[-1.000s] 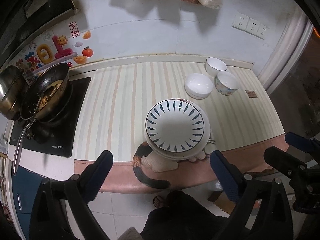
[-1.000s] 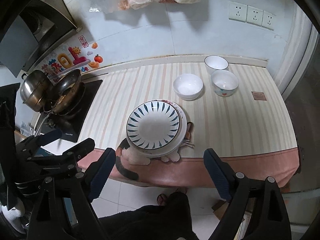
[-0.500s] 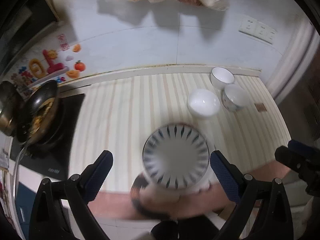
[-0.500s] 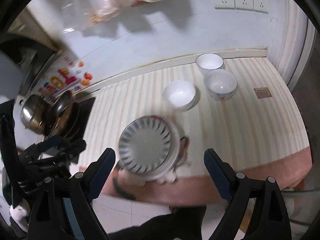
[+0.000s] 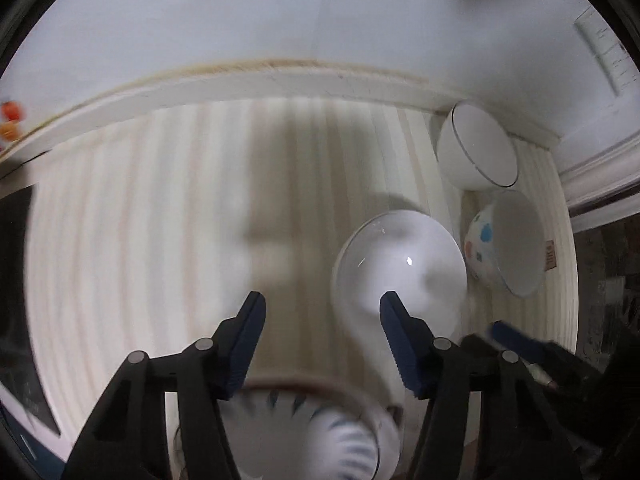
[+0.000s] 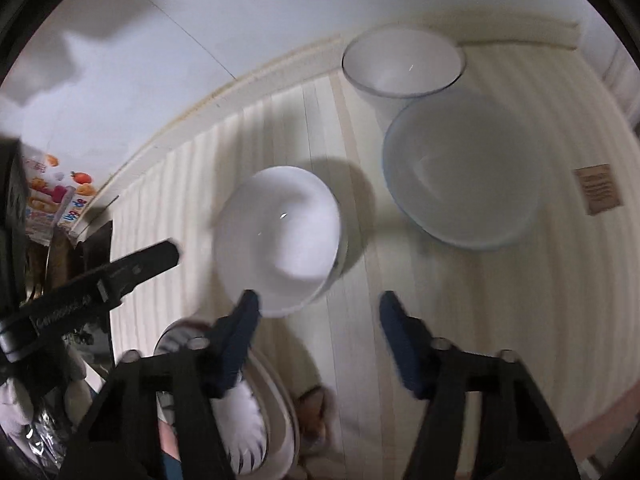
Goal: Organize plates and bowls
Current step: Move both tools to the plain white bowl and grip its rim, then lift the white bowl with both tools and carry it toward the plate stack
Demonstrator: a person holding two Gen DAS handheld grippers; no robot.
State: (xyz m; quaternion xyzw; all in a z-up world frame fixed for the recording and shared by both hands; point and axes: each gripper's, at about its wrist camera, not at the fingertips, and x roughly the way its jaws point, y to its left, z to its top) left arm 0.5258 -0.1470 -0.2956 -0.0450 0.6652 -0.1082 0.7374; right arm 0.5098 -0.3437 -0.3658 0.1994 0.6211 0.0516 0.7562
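Three bowls stand on the striped counter (image 5: 160, 208): a plain white bowl (image 5: 400, 272) nearest the grippers, a rimmed white bowl (image 5: 476, 152) by the wall, and a spotted bowl (image 5: 508, 244) touching it. One stack of plates (image 5: 304, 432), the top one blue-leafed, lies under the fingers. The left gripper (image 5: 320, 308) is spread and empty, its right finger over the plain bowl's near edge. The right gripper (image 6: 316, 308) is likewise spread, its left finger at that bowl's rim.

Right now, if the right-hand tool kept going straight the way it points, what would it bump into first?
Probably the striped countertop itself: the right tool aims between the white bowl and the larger bowl. Depth is blurry, so its left finger might clip the white bowl.
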